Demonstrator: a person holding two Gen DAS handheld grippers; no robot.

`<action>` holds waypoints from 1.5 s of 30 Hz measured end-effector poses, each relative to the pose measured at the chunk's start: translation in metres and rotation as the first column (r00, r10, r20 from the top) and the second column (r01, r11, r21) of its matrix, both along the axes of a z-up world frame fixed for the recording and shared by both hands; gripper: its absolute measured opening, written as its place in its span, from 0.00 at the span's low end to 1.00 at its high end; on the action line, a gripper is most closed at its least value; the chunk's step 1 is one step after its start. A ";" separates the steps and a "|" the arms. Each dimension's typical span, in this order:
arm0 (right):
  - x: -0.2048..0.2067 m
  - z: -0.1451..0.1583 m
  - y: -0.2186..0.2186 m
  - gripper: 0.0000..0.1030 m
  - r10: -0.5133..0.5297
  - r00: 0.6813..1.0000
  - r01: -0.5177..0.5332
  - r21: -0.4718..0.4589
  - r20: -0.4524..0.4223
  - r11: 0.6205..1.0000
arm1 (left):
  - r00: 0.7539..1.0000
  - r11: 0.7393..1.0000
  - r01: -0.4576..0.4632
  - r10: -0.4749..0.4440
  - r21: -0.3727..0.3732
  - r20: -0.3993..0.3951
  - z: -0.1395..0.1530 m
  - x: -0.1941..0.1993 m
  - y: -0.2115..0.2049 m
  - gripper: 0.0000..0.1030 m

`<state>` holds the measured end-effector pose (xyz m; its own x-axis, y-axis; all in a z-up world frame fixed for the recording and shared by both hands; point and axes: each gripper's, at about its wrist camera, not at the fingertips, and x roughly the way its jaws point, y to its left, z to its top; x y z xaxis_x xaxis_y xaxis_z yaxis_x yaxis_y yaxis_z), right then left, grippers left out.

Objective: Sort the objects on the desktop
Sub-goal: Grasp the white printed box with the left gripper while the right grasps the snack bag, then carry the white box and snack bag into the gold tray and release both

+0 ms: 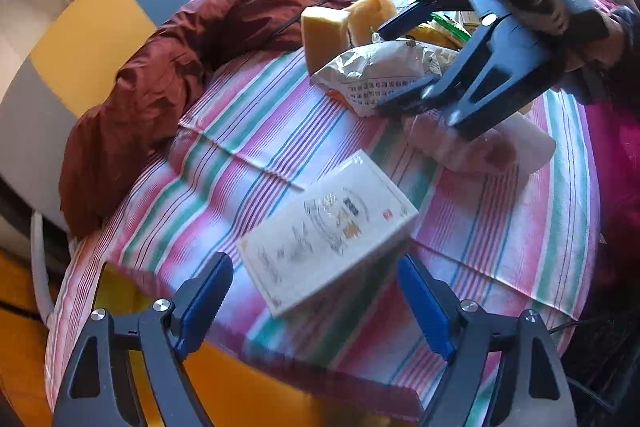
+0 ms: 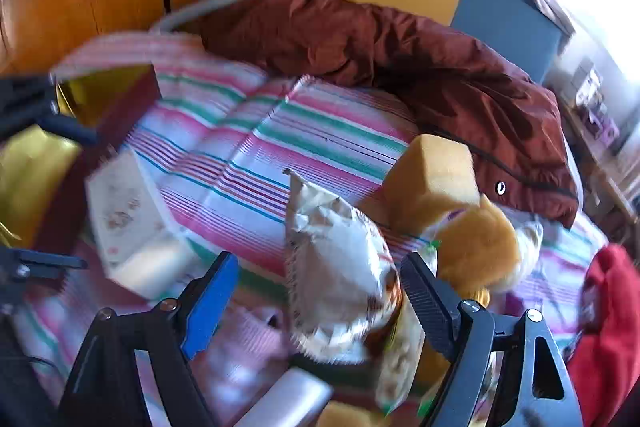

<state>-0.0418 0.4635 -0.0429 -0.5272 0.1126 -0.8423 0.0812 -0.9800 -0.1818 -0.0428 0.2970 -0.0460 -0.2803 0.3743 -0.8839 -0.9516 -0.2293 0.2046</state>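
Clutter for sorting lay across the striped cloth [image 1: 256, 131] in front of you. Nearest your left gripper [image 1: 316, 301] was the white box [image 1: 326, 231], lying flat with its near corner reaching in between the 2 blue pads [image 1: 206, 305]; those jaws stood as wide as they go, with neither pad pressing on the box. Your right gripper [image 2: 320, 291] hung over the crinkled silver snack bag [image 2: 340, 267], which sat between its fingers [image 2: 430, 301]; the jaws were well apart, and through the blur you could not tell whether either pad touched the bag. From the left wrist view that same right gripper [image 1: 404, 63] showed at the upper right, jaws spread on either side of the bag [image 1: 376, 75], your hand [image 1: 608, 43] behind it. Beyond the bag stood 2 yellow sponge blocks [image 1: 324, 35], close beside each other, with more packets behind them. A pale, pinkish wrapped bundle [image 1: 480, 151] lay under the right gripper. Farther out, a dark red jacket [image 1: 168, 83] was heaped along the cloth's far edge, a red garment [image 2: 608, 327] lay off to the side, and a gold-lined box [image 2: 108, 99] sat by the white box.
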 end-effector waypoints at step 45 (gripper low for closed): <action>0.017 0.060 -0.094 0.57 0.084 0.989 -0.113 -0.255 -0.121 0.960 | 0.742 0.714 -0.665 0.600 0.221 0.299 0.052 -0.039 -0.173 0.51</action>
